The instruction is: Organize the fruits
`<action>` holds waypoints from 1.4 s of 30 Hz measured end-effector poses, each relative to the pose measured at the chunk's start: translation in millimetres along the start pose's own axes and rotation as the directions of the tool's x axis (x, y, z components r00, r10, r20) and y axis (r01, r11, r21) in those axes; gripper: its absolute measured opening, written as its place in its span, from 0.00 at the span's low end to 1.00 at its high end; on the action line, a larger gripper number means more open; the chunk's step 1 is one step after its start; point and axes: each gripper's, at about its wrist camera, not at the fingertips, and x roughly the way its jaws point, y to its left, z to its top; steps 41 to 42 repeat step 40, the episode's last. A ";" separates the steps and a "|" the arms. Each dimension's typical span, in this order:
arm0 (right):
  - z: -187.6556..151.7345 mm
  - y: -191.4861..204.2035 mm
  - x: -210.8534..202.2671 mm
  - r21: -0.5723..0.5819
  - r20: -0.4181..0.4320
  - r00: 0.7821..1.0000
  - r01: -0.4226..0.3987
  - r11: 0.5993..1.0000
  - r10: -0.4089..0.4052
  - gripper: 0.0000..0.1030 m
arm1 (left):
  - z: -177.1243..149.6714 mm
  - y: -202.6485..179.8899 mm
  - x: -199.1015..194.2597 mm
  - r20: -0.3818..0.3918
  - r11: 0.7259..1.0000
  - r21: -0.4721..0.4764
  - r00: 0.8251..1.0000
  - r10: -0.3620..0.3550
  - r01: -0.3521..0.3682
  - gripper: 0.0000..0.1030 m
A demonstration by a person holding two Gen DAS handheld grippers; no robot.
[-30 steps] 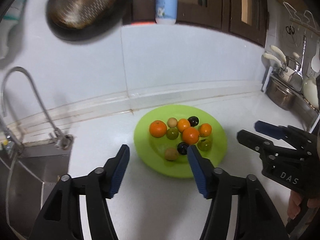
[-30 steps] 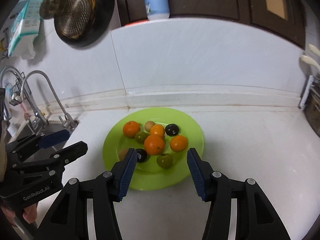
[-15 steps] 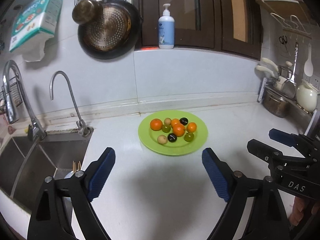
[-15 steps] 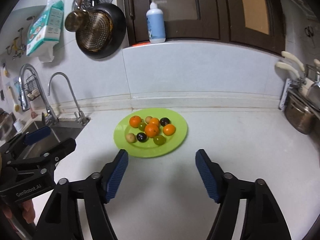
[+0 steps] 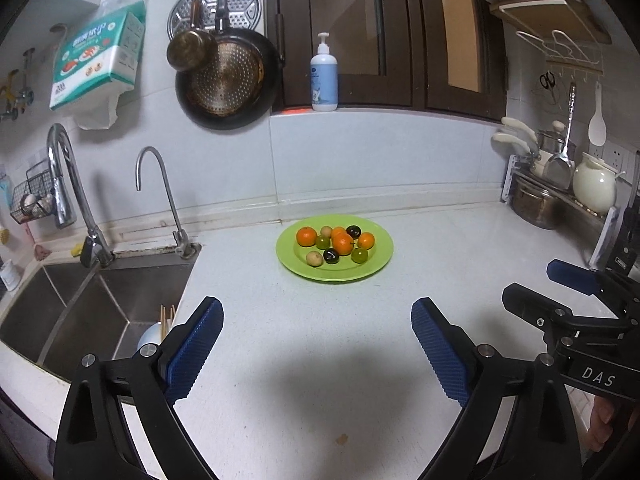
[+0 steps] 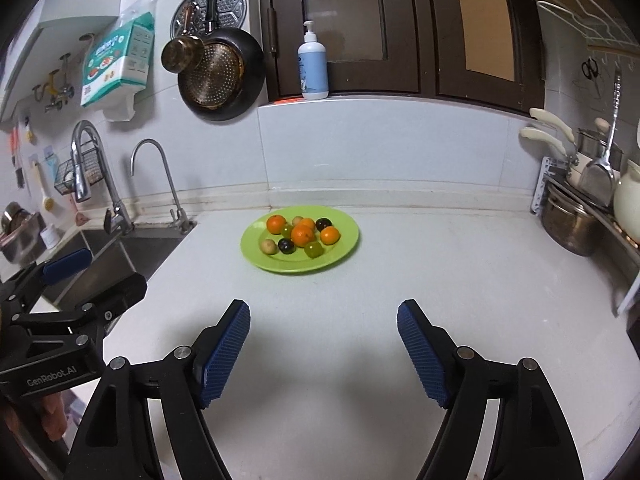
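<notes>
A green plate (image 5: 376, 268) (image 6: 344, 248) sits on the white counter near the back wall. It holds several small fruits: oranges (image 5: 306, 237) (image 6: 303, 234), green ones (image 5: 359, 255), dark plums (image 5: 331, 255) (image 6: 286, 245) and a tan one (image 5: 314, 258). My left gripper (image 5: 316, 320) is open and empty, well back from the plate. My right gripper (image 6: 323, 318) is open and empty too, also back from the plate. Each gripper shows at the edge of the other's view.
A steel sink (image 5: 100, 304) with two taps (image 5: 160, 192) lies to the left. Pots and a white kettle (image 5: 594, 188) stand on a rack at the right. A soap bottle (image 5: 324, 76) stands on the ledge; a pan (image 5: 226, 80) hangs on the wall.
Both grippers have pulled back and up from the plate and opened wider. The plate and fruits have not moved.
</notes>
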 end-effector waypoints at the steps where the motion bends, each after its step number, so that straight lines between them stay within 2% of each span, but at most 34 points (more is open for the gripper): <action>1: -1.8 -0.1 -4.0 -0.001 0.003 1.000 -0.001 1.000 0.001 0.75 | -0.9 -0.6 -3.0 0.002 1.000 0.001 1.000 0.000 0.000 0.95; 6: -7.1 0.3 -18.4 -0.005 0.021 1.000 -0.004 1.000 0.004 0.75 | -4.7 -3.1 -18.5 0.014 1.000 0.001 1.000 0.010 -0.010 0.96; 8: -8.5 1.3 -23.0 -0.007 0.026 1.000 -0.007 1.000 0.007 0.75 | -5.9 -3.2 -23.7 0.015 1.000 0.001 1.000 0.014 -0.014 1.00; 19: -13.0 6.1 -37.4 -0.018 0.046 0.999 -0.025 1.000 0.026 0.75 | -10.0 -1.9 -41.0 0.021 0.999 -0.015 0.999 0.039 -0.039 1.00; 42: -14.2 8.1 -37.8 -0.030 0.038 0.999 -0.029 0.999 0.030 0.75 | -13.8 1.4 -42.1 -0.005 0.998 -0.042 0.998 0.057 -0.057 1.00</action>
